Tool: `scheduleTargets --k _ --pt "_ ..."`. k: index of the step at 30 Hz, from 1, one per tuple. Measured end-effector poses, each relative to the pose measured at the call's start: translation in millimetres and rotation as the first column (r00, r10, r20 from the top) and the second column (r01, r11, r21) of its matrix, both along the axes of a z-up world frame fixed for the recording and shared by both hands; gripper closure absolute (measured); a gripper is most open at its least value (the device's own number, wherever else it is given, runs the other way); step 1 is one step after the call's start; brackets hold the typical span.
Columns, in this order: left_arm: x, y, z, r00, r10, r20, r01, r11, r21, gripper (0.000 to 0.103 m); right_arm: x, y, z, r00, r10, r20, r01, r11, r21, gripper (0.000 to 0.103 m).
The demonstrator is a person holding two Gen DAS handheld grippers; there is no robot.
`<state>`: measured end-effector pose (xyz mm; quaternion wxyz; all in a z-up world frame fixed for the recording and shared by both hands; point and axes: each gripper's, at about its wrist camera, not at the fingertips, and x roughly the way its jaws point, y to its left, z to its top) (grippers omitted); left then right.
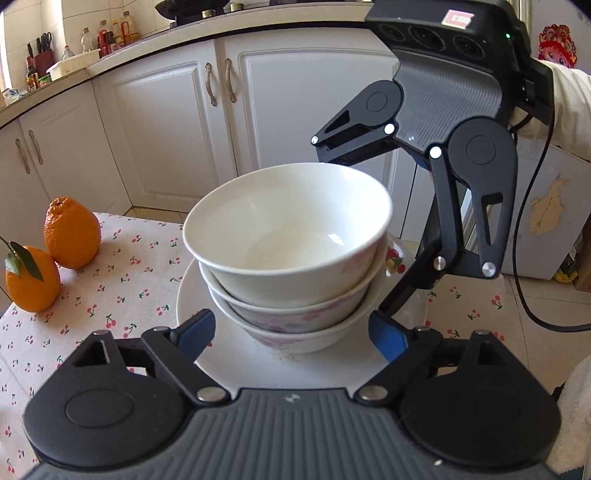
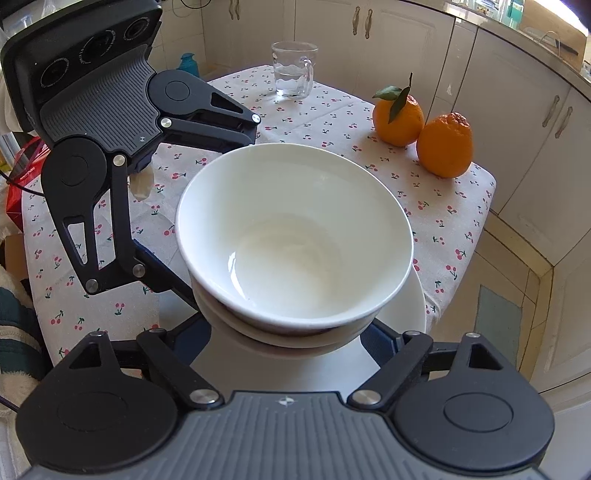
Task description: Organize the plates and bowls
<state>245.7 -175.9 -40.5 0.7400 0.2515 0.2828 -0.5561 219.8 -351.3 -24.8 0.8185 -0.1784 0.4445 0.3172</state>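
Three bowls [image 1: 291,258] stacked on one plate [image 1: 295,365], two oranges [image 1: 72,232]

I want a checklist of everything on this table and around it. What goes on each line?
Surface: table under a cherry-print cloth.
Job's things: three bowls nested on a white plate.
Clutter: two oranges, a glass mug holding some water.
Grippers: left gripper and right gripper both open, jaws either side of the bowl stack, not pressing on it.
Cables: black cable hanging behind the right gripper.
Surroundings: white kitchen cabinets, worktop with bottles.
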Motion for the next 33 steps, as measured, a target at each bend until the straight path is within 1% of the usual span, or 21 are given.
scheduleTargets --k 1,3,6,7,10,12,13,14,16,18,19,20,22,23,24,25,26,27,29,31,33 --pt "-2 3 2 1.0 0.009 -0.003 -0.009 1.0 -0.007 0.007 -3 0 1 1.0 -0.006 0.007 0.006 1.0 0.002 0.007" --pt "-9 11 7 0.999 0.037 0.011 -0.036 0.999 -0.027 0.006 -9 1 4 0.999 -0.028 0.017 0.028 1.0 -0.002 0.005" --pt "-25 23 16 0.993 0.103 0.056 -0.1 0.994 -0.054 0.003 -24 4 12 0.997 -0.066 0.041 0.066 0.998 -0.001 0.0" --pt "-32 27 19 0.988 0.129 0.081 -0.124 0.99 -0.067 0.002 -30 5 15 0.995 -0.085 0.047 0.085 0.996 0.002 0.0" --pt "-56 39 27 0.962 0.223 0.155 -0.208 0.972 -0.11 0.001 -49 12 23 0.984 -0.165 0.065 0.165 0.986 -0.003 0.0" --pt "-74 46 33 0.934 0.296 0.199 -0.27 0.951 -0.149 0.001 -64 18 29 0.962 -0.254 0.101 0.257 0.966 -0.016 0.0" --pt "-84 49 35 0.916 0.34 0.215 -0.306 0.936 -0.175 0.0 -71 21 31 0.946 -0.304 0.116 0.308 0.951 -0.019 0.0" --pt "-93 52 38 0.898 0.385 0.215 -0.346 0.918 -0.195 0.0 -78 24 34 0.922 -0.365 0.128 0.37 0.929 -0.014 0.0" --pt "-106 57 42 0.861 0.478 0.17 -0.439 0.87 -0.224 0.0 -93 26 39 0.866 -0.483 0.133 0.483 0.875 0.035 0.0" --pt "-112 61 45 0.82 0.563 0.103 -0.532 0.816 -0.225 0.0 -111 25 42 0.781 -0.614 0.112 0.603 0.789 0.116 0.0" --pt "-114 65 47 0.78 0.622 0.075 -0.595 0.773 -0.22 0.0 -119 27 43 0.734 -0.669 0.116 0.654 0.742 0.148 0.0" --pt "-116 66 48 0.744 0.666 0.06 -0.642 0.737 -0.212 0.0 -128 29 44 0.689 -0.714 0.125 0.694 0.7 0.168 0.0" --pt "-117 71 50 0.654 0.756 0.035 -0.74 0.648 -0.18 0.001 -140 40 46 0.612 -0.773 0.167 0.756 0.634 0.164 0.0" --pt "-120 75 51 0.61 0.792 0.019 -0.779 0.604 -0.167 0.001 -145 46 48 0.589 -0.785 0.19 0.771 0.617 0.159 0.0" --pt "-123 80 53 0.59 0.807 0.005 -0.796 0.583 -0.164 0.001 -152 51 50 0.573 -0.791 0.213 0.779 0.607 0.159 0.0" --pt "-127 85 55 0.59 0.808 -0.01 -0.797 0.58 -0.167 0.001 -157 56 53 0.562 -0.794 0.23 0.783 0.601 0.163 0.0" --pt "-130 88 58 0.595 0.804 -0.018 -0.794 0.584 -0.17 0.001 -163 60 56 0.55 -0.799 0.243 0.786 0.594 0.171 0.0" --pt "-135 91 60 0.598 0.801 -0.017 -0.79 0.587 -0.176 0.001 -168 64 59 0.545 -0.8 0.25 0.786 0.592 0.179 0.0" --pt "-146 93 67 0.59 0.807 0.004 -0.793 0.581 -0.184 0.001 -175 71 64 0.548 -0.794 0.265 0.777 0.6 0.189 0.0" --pt "-155 96 73 0.588 0.809 0.022 -0.789 0.579 -0.205 0.001 -181 77 70 0.545 -0.788 0.287 0.772 0.605 0.195 0.0" --pt "-161 99 77 0.576 0.817 0.034 -0.794 0.569 -0.216 0.001 -187 81 75 0.544 -0.786 0.294 0.765 0.608 0.211 0.0"
